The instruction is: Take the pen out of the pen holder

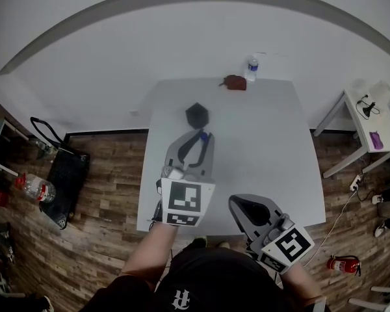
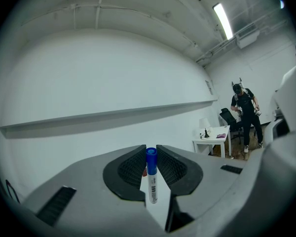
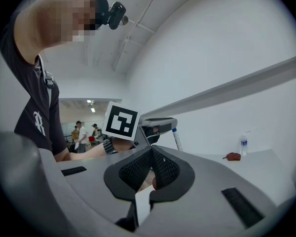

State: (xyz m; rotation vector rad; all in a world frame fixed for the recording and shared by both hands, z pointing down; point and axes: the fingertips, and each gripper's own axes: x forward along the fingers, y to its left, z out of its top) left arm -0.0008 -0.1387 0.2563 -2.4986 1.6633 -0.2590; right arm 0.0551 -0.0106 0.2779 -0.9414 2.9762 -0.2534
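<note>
Between the pads of the left tool [image 2: 151, 151]: the pen [image 2: 152, 181], clamped and standing upright. Its blue cap sits at the pad tips and its white barrel runs down below them. In the head view the pen is at the tool's tips, mid-frame, with the black pen holder [image 1: 197, 114] just above it. The right tool [image 3: 151, 154], lower right of the head view, has its pads closed together on nothing. On the grey desk [image 1: 266, 155], a bottle [image 1: 251, 69] and a brown object [image 1: 234, 82] stand at the top edge.
</note>
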